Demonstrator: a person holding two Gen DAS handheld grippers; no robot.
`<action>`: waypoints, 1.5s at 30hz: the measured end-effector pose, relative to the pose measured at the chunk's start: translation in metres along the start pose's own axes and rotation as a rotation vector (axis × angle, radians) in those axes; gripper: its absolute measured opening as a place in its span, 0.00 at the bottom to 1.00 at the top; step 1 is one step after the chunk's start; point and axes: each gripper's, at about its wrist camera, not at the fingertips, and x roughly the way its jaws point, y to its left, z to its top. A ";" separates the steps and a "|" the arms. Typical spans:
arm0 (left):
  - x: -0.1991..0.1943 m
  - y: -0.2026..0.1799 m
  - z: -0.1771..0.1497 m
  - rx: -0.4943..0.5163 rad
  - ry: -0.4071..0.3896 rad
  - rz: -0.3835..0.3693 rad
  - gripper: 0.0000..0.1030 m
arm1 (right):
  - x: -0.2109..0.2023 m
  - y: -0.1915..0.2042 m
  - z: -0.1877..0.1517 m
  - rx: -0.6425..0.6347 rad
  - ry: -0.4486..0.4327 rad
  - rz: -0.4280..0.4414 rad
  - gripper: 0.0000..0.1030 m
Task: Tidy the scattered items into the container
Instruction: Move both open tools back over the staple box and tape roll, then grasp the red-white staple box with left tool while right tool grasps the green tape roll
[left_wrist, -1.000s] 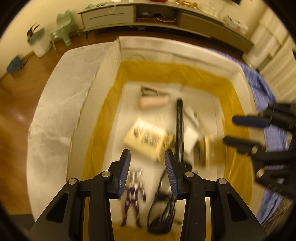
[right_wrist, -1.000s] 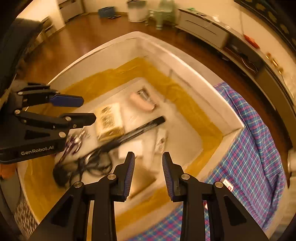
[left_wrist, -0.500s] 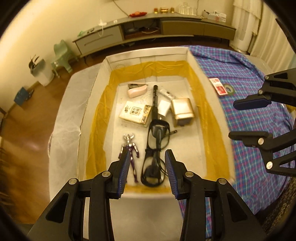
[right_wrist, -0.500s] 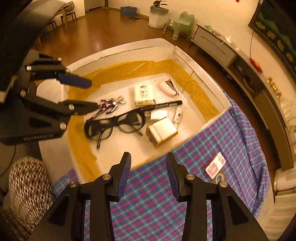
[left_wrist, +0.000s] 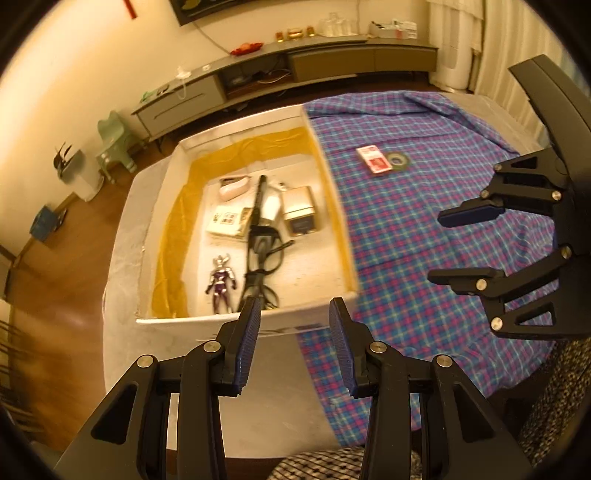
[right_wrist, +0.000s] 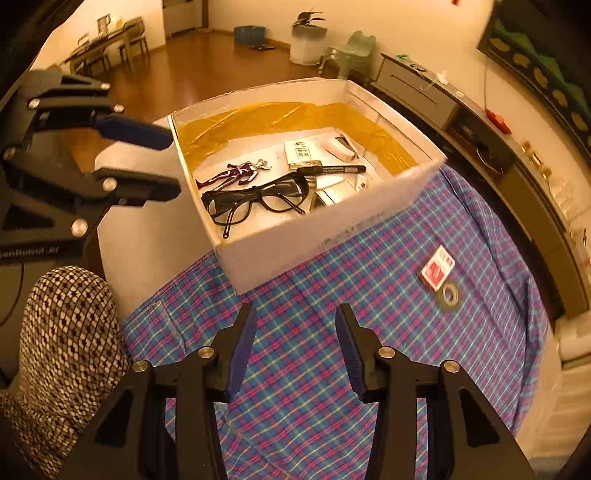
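Note:
A white box (left_wrist: 243, 317) (right_wrist: 325, 240) with yellow lining stands at the left of the table. It holds black glasses (left_wrist: 258, 266) (right_wrist: 255, 201), a purple figure (left_wrist: 220, 282) (right_wrist: 236, 173), a black marker (right_wrist: 332, 170), a stapler (left_wrist: 234, 186), a printed packet (left_wrist: 229, 221) and a gold tin (left_wrist: 301, 214). On the plaid cloth lie a red card pack (left_wrist: 373, 159) (right_wrist: 437, 272) and a tape roll (left_wrist: 399, 159) (right_wrist: 448, 295). My left gripper (left_wrist: 293, 314) is open and empty before the box's near wall. My right gripper (right_wrist: 293, 321) is open and empty above the cloth.
The blue and pink plaid cloth (left_wrist: 424, 229) (right_wrist: 332, 350) covers the right part of the round table. A patterned sleeve or knee (right_wrist: 62, 332) is at the lower left. A low TV cabinet (left_wrist: 295, 66) and wooden floor lie beyond the table.
Both grippers have pulled back and up from over the box interior. The box now lies farther off, and the card pack and tape roll have come into view.

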 end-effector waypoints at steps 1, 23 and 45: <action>-0.001 -0.006 0.000 0.007 -0.002 -0.003 0.40 | -0.002 -0.002 -0.005 0.015 -0.006 0.005 0.45; 0.041 -0.120 0.038 0.078 0.026 -0.092 0.42 | 0.000 -0.117 -0.125 0.501 -0.101 0.045 0.45; 0.209 -0.107 0.170 -0.201 0.024 -0.098 0.46 | 0.114 -0.247 -0.064 0.569 -0.114 -0.034 0.33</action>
